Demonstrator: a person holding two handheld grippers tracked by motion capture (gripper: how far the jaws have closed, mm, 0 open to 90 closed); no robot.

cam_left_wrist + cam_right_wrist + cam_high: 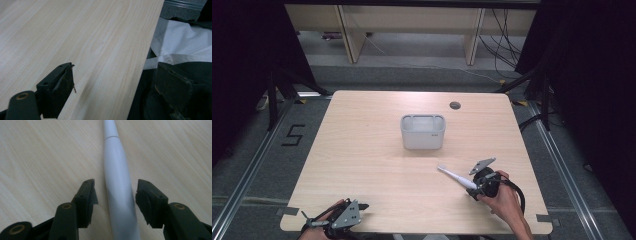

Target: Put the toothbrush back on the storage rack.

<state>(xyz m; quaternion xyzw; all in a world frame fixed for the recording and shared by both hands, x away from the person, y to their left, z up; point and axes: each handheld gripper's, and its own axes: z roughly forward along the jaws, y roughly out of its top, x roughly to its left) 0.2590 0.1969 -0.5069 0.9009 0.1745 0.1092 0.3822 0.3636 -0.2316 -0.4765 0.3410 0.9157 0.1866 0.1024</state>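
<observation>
Right gripper (116, 192): jaws spread either side of toothbrush (119, 182), gaps both sides, pads not pressing | toothbrush: flat on table (362, 150), front right, head toward bin (423, 132) | left gripper (112, 82): jaws spread, nothing between, at table's front-left edge | bin: mid-table, well apart from toothbrush

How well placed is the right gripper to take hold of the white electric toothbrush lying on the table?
Probably well placed: the right gripper has its fingers either side of the electric toothbrush handle, small gaps remaining, nothing between them. The toothbrush lies flat on the table.
</observation>
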